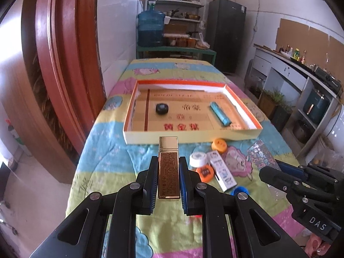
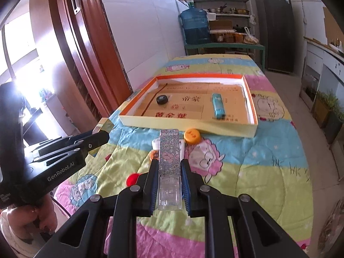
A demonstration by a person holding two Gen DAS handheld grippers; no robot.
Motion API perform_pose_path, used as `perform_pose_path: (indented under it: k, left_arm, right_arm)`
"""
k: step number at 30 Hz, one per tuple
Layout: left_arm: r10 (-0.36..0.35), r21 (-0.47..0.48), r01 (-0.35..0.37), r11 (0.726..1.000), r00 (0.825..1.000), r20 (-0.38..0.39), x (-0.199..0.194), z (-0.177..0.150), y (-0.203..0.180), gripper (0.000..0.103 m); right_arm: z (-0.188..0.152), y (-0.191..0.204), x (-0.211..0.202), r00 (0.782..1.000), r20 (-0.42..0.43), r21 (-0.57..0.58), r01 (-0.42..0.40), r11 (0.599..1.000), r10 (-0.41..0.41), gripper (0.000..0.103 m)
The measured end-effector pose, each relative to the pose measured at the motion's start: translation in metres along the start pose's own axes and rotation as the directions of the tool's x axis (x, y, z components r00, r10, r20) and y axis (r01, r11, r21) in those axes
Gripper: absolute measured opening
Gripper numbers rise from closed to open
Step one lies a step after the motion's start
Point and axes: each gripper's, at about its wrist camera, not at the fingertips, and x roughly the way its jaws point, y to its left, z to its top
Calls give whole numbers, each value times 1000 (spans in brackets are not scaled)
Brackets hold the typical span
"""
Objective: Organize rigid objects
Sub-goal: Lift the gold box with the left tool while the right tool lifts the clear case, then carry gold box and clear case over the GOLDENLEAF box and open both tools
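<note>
Spread over the table, a cartoon-print quilt (image 1: 103, 161) carries a shallow orange-rimmed box lid (image 1: 137, 138), where a black puck (image 1: 161, 108) and a teal tube (image 1: 220, 114) are already placed. Left outside (apparently unsorted) are a white carton (image 1: 221, 172) and an orange cap (image 1: 219, 145). A gold case (image 1: 168, 167) is pinched by the left gripper (image 1: 168, 172), a floral clear-ended case (image 2: 169, 165) by the right gripper (image 2: 168, 172); both are held above the quilt, short of the lid.

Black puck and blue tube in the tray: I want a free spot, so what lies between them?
Nothing: between the black puck and the blue tube only the tray's printed floor shows, in both wrist views.
</note>
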Motion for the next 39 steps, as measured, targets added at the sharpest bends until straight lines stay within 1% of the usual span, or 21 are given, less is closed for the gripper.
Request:
perform_pose_path:
  k: [5, 10, 16, 19, 23, 29, 34, 37, 39]
  left_arm:
    - [-14, 4, 14, 1000, 1000, 10, 2, 16, 0, 18]
    - [-40, 9, 40, 999, 999, 9, 11, 42, 3, 18]
    - [-46, 9, 46, 999, 999, 3, 31, 71, 7, 18]
    - [-51, 2, 51, 999, 999, -16, 46, 85, 11, 18]
    - [-38, 5, 38, 999, 999, -31, 62, 100, 16, 18]
    - [-53, 7, 53, 999, 996, -79, 94, 130, 27, 18]
    - [-36, -15, 34, 999, 992, -123, 130, 152, 38, 18]
    - [-35, -27, 31, 999, 986, -162, 153, 154, 42, 18]
    - [-33, -43, 24, 999, 978, -207, 174, 151, 46, 18]
  right_arm:
    - [17, 0, 0, 1000, 18, -25, 8, 1000, -8, 20]
    - [40, -4, 3, 999, 41, -51, 32, 998, -30, 20]
    - [68, -11, 16, 998, 47, -74, 40, 996, -37, 20]
    - [84, -16, 28, 999, 38, -76, 37, 996, -35, 20]
    - [100, -21, 42, 999, 29, -78, 33, 996, -31, 20]
    - [125, -29, 67, 1000, 10, -82, 30, 996, -29, 20]
    - [144, -43, 97, 999, -30, -55, 19, 998, -20, 20]
    - [150, -50, 120, 998, -68, -33, 14, 999, -16, 20]
    - [149, -52, 135, 995, -97, -22, 21, 1000, -23, 20]
